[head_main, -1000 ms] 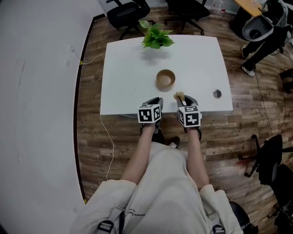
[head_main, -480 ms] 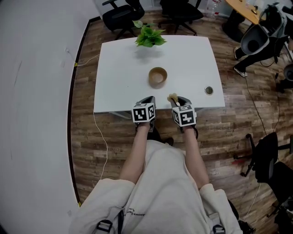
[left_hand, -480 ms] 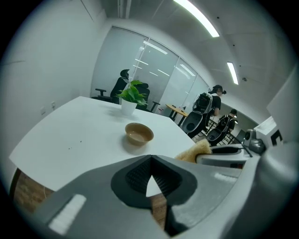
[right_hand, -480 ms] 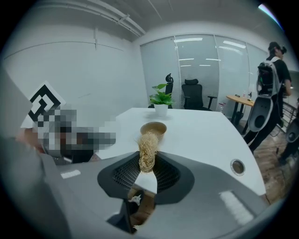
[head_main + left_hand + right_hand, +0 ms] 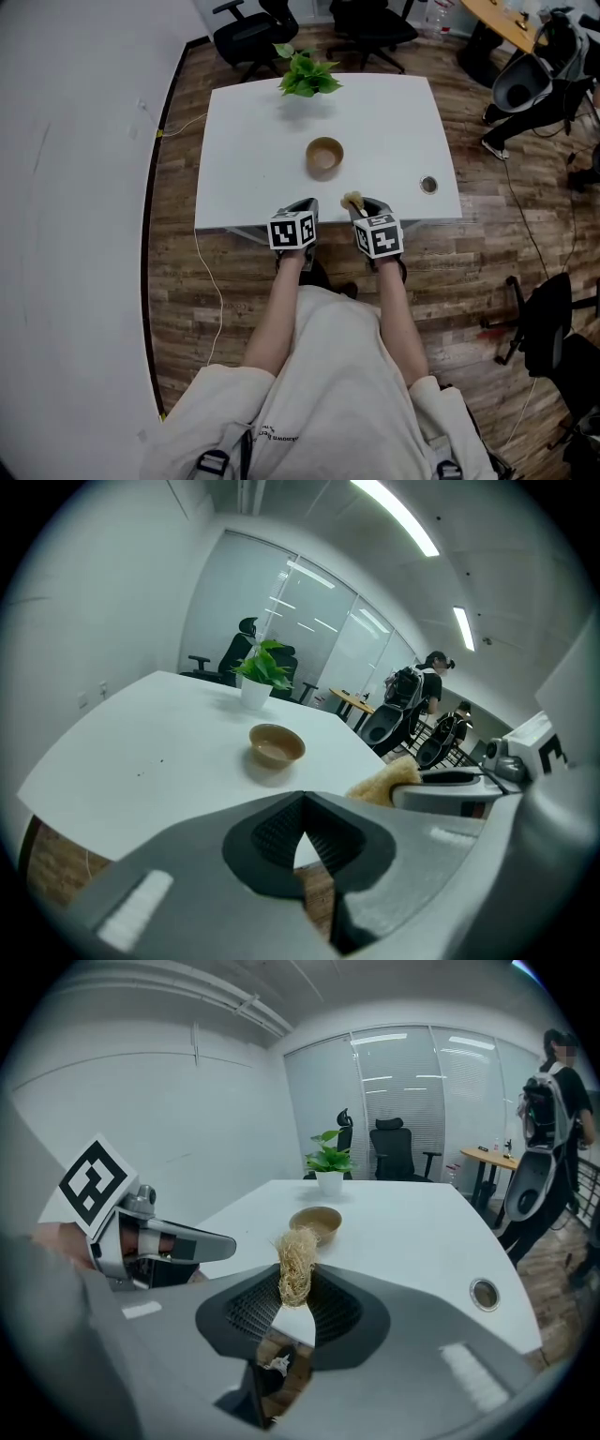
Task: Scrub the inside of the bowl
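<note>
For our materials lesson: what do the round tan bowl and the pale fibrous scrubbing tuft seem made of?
Round tan bowl: perhaps wood or bamboo; matte brown, no glare. Pale fibrous scrubbing tuft: likely dried plant fibre; frayed straw-coloured strands.

Office chairs [image 5: 248, 36] partly beyond top edge

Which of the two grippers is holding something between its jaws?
The right gripper: its jaws are closed on a straw-coloured scrubber. The left gripper has its jaws shut with nothing between them.
</note>
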Tool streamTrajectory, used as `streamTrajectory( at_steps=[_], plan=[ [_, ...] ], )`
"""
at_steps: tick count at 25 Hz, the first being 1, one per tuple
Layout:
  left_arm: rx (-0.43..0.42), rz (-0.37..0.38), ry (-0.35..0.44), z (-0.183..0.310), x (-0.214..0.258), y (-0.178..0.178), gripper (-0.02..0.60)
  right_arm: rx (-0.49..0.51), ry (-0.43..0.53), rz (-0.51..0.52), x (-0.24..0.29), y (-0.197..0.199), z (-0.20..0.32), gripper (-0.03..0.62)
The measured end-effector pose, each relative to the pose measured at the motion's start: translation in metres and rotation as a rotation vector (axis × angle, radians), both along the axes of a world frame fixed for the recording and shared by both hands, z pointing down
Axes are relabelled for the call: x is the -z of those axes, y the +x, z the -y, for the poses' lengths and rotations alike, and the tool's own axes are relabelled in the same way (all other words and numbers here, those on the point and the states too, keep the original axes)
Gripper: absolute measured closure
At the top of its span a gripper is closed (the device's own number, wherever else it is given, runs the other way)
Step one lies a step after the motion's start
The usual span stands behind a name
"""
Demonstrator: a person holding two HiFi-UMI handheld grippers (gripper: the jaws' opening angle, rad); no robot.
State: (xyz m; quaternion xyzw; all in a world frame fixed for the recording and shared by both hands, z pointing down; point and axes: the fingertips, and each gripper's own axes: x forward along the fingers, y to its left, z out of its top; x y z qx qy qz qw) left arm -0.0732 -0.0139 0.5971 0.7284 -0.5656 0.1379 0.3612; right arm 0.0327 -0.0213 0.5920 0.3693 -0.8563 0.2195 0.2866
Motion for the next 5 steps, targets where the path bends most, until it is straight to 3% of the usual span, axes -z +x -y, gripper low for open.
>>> streamTrajectory(
  at_steps=[5],
  plan=[
    [-0.019, 0.010, 0.009, 0.0034, 0.0064, -0.0037, 0.579, -0.019, 0.017, 0.021, 0.0106, -0.0059, 0.0098, 0.488]
  ],
)
